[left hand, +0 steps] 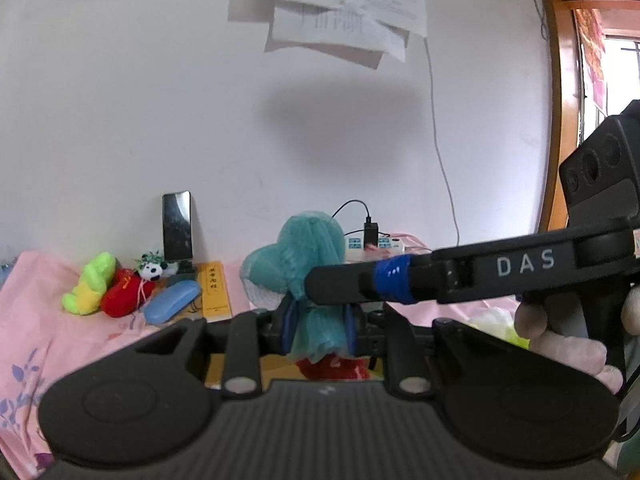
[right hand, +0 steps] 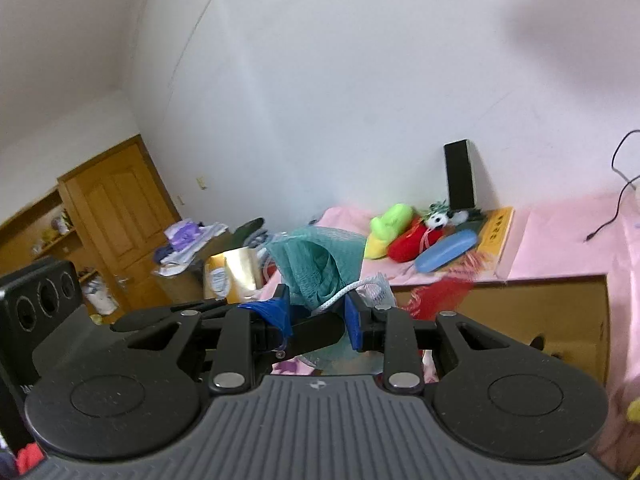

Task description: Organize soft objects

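A teal mesh bag with a white drawstring hangs in the air between both grippers. My left gripper is shut on the bag's lower bunched part, its blue pads pressed against the cloth. My right gripper reaches in from the right and meets the bag's side. In the right wrist view the teal mesh bag and its cord sit between the blue pads of my right gripper. Against the wall on the pink sheet lie a green-yellow plush, a red plush and a small panda.
A blue case, a yellow book, a propped phone and a power strip with a cable share the pink bed. Something red lies below the bag. A brown box stands beside the bed, and a wooden door is far left.
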Demonstrator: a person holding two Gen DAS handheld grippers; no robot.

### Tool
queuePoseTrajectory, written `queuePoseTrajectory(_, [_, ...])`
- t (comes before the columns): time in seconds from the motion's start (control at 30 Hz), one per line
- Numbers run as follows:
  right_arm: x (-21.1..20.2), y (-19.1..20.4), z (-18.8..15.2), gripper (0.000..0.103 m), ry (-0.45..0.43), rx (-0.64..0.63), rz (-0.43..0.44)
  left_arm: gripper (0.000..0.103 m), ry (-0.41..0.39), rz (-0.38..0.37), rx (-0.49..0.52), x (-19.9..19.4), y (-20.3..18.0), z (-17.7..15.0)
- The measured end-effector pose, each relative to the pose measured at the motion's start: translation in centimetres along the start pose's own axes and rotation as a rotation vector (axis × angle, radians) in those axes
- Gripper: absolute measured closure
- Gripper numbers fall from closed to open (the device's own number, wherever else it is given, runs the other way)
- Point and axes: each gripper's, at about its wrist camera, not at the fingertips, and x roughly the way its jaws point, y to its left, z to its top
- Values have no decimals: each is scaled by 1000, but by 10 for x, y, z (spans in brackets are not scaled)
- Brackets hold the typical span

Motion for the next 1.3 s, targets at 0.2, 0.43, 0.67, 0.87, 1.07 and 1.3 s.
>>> queuePoseTrajectory(0.2, [19, -24, 4, 92, 35, 66, -24, 85, 55, -14, -81, 36, 16, 0])
queuePoseTrajectory(0.43, [-9, -14, 5, 92, 22, 114, 19, 85, 48, -60, -84, 20, 11, 8])
queuePoseTrajectory(0.67, [-53, 25, -25, 92, 88, 127, 110, 85, 65, -115, -20, -55, -8, -13])
queuePoseTrajectory(0.87, [-51, 24, -77, 92, 190, 253, 106, 85, 188, -108, -72, -73, -14, -59])
queuePoseTrajectory(1.07, [-30, 10, -104, 90, 253, 310, 19, 76, 280, -71, -162, -51, -1, -99])
queuePoseTrajectory(1.3, [-36, -12, -98, 88, 234, 360, -39, 61, 319, -28, -234, -32, 21, -118])
